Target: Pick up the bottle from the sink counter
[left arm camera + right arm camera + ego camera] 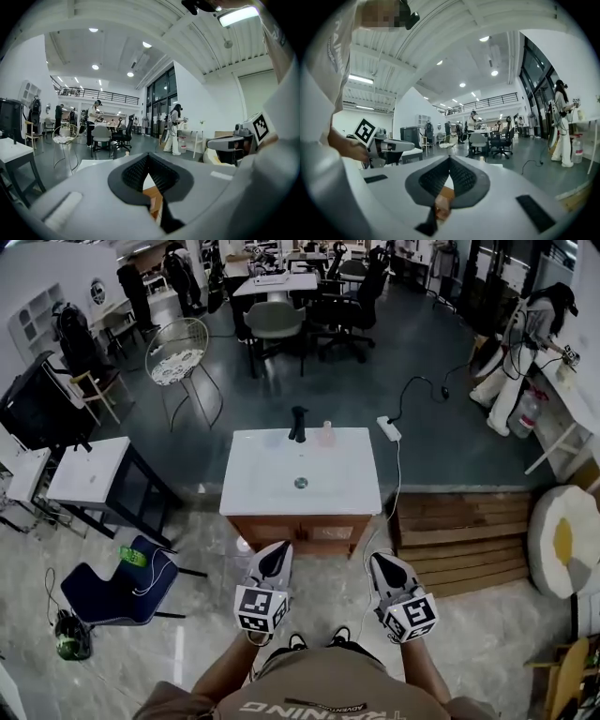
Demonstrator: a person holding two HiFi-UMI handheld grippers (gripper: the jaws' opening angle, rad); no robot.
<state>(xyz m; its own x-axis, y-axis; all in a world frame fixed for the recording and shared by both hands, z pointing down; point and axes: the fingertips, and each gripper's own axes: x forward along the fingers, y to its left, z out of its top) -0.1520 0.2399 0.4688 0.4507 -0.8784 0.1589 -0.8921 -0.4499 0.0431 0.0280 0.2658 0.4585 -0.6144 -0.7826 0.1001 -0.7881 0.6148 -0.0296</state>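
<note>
A small pale pink bottle (326, 433) stands at the back edge of the white sink counter (262, 486), just right of the black faucet (297, 424). The counter sits on a wooden cabinet (309, 532) ahead of me. Both grippers are held low in front of my body, well short of the counter. My left gripper (278, 553) has its jaws closed together, with nothing between them. My right gripper (385, 564) looks the same, shut and empty. In the gripper views, the left gripper (148, 157) and the right gripper (449, 160) each point toward the counter.
A white power strip (388, 428) with a black cable lies on the floor right of the counter. A wooden platform (461, 538) is to the right, a blue chair (111, 592) and a white side table (90, 473) to the left. A person (525, 343) stands far right.
</note>
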